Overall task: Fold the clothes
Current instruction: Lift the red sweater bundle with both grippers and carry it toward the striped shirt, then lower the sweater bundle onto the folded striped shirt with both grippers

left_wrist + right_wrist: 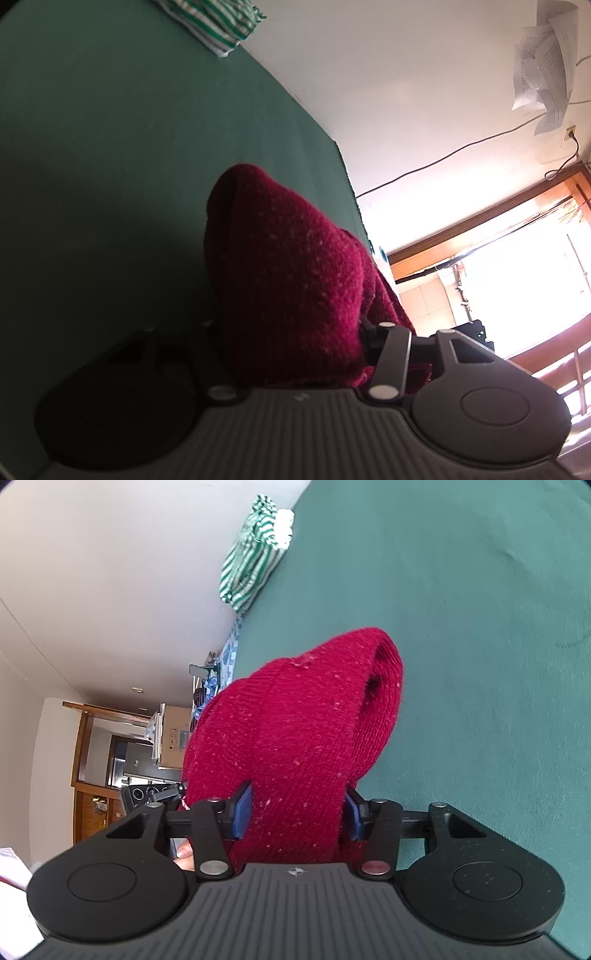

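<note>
Red knit sweater (295,738), lifted over green counter (480,627).
Right gripper (297,814): jaws clenched on a thick bunch of knit. Left gripper (314,350): jaws buried in fabric, state not discernible. Knit soft, bulky, limp; likely best held at hems or shoulders. Striped garment (255,554) lies folded at the far edge.

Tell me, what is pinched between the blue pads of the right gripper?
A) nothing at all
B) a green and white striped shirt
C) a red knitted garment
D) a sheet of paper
C: in the right wrist view the right gripper has its blue pads pressed on either side of the red knitted garment, while the striped clothing lies far off on the green surface.
</note>
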A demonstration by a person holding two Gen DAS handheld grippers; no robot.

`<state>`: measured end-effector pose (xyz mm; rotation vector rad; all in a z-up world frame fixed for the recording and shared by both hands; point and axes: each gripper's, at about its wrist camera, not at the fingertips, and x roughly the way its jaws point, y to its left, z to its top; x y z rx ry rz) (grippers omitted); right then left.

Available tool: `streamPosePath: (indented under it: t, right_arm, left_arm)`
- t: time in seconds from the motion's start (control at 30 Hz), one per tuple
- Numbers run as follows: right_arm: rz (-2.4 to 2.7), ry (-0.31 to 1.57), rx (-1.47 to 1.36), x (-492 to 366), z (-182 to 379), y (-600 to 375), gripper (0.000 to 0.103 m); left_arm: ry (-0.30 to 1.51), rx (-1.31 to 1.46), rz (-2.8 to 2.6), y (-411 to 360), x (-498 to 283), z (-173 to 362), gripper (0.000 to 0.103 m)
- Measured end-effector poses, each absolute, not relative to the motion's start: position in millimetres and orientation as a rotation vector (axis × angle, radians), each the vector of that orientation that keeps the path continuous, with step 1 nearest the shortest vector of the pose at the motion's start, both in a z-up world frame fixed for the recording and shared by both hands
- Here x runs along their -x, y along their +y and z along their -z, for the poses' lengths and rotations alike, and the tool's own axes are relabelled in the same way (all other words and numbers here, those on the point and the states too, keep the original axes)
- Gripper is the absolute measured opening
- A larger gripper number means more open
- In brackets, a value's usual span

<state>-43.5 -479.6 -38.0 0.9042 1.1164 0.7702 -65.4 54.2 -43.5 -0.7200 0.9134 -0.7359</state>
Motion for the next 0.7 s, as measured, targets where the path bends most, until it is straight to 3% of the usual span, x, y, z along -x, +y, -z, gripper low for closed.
streamPosePath:
  t: [0.27,0.4,0.6,0.7]
  right_arm:
    - [-0.839,1.013,-0.845,20,8,-466,0.041]
    - [-0.887,0.94,-0.822,-6,-13,-457,0.04]
    - [-0.977,0.786,-0.777,-86,-62,-430,0.04]
    - [-0.997,0.717,-0.722,-132,-86,-404,0.04]
  left_arm:
    - [0.794,0.636,0.708,58,52,-5,0.051]
    - [0.72,0.593,0.693,14,36,-40,0.051]
    - [0.556,0.462,0.678,-26,-37,-121,0.052]
    - [0.502,0.41,0.671,8,-90,-141,0.052]
